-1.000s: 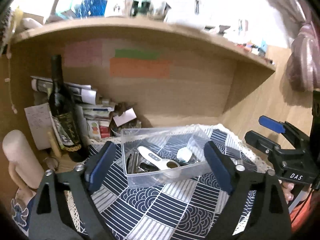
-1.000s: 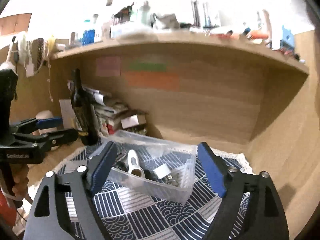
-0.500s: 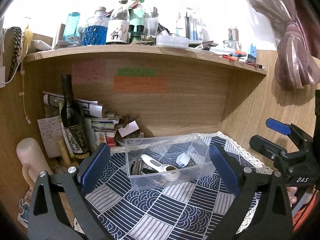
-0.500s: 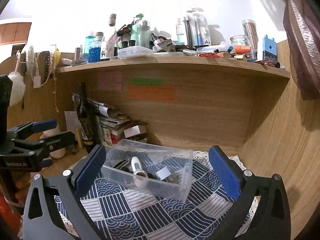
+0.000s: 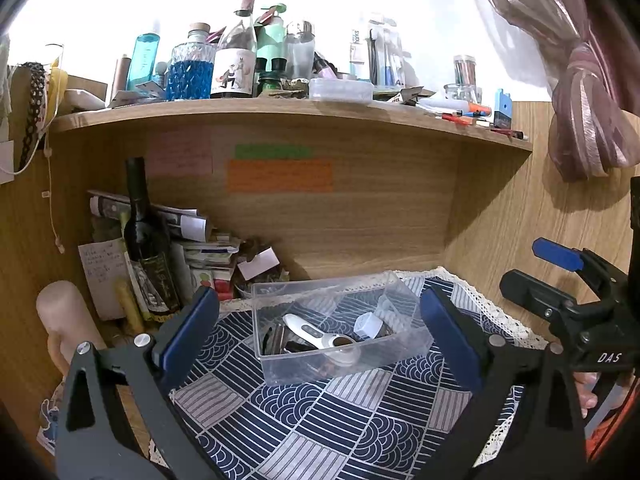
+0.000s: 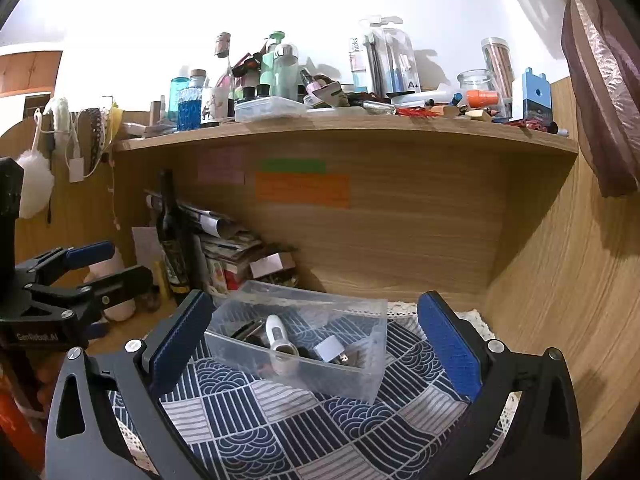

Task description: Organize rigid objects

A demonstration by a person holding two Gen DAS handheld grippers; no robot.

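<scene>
A clear plastic box stands on a blue patterned cloth on the desk. Inside lie a white handled tool, a small white cube and dark metal pieces. My left gripper is open and empty, held back from the box with its fingers wide on either side. My right gripper is open and empty too, in front of the same box. Each gripper shows in the other's view: the right one, the left one.
A dark wine bottle and stacked papers stand at the back left under a wooden shelf crowded with bottles. A pale wooden cylinder stands at the left. A wooden side wall closes the right.
Both grippers have pulled back and up from the box, so it looks smaller and the shelf top has come into view. Both stayed open and empty.
</scene>
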